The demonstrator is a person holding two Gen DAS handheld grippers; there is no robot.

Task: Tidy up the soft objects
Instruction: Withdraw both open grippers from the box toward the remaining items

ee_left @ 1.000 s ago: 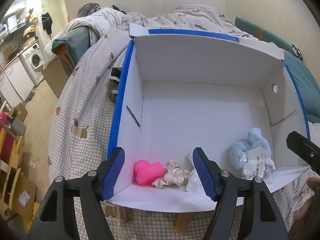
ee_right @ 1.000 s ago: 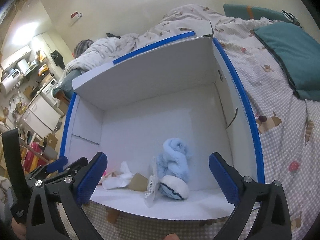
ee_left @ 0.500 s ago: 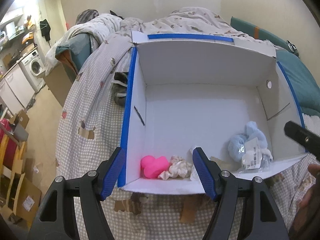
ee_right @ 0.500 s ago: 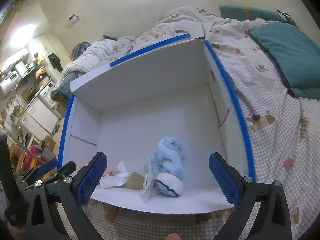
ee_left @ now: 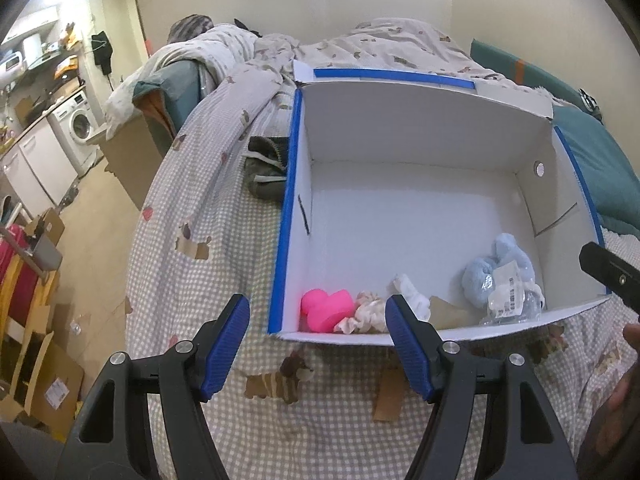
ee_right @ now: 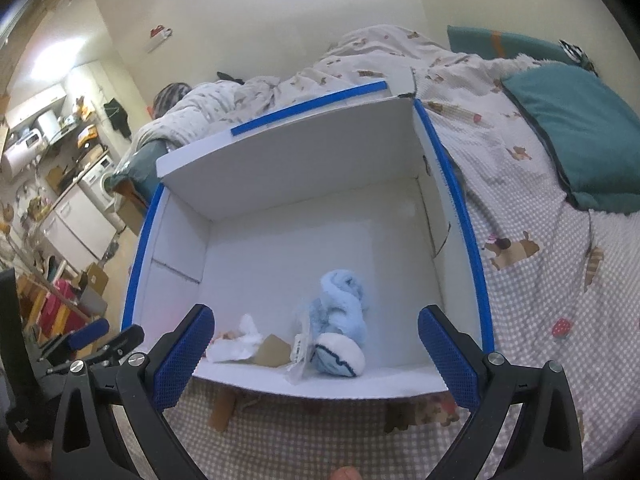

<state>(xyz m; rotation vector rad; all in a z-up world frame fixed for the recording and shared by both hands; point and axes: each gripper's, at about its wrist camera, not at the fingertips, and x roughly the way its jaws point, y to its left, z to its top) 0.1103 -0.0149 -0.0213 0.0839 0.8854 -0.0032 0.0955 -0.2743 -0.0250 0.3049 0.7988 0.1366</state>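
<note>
A white cardboard box with blue-taped rims lies on the bed. Along its near wall sit a pink soft toy, a cream scrunchie, a white cloth and a light blue plush in a clear bag. The right wrist view shows that blue plush and the white cloth. My left gripper hangs open over the bedspread, just short of the box's near-left corner, holding nothing. My right gripper is open and empty before the near wall.
A dark garment lies on the checked bedspread left of the box. Teal pillows sit to the right. A rumpled duvet lies behind the box. The floor at left holds cardboard boxes and a washing machine.
Both grippers have drawn back from the box and risen a little, so the box looks smaller and more bedspread shows in front. Both stay open; the objects have not moved.
</note>
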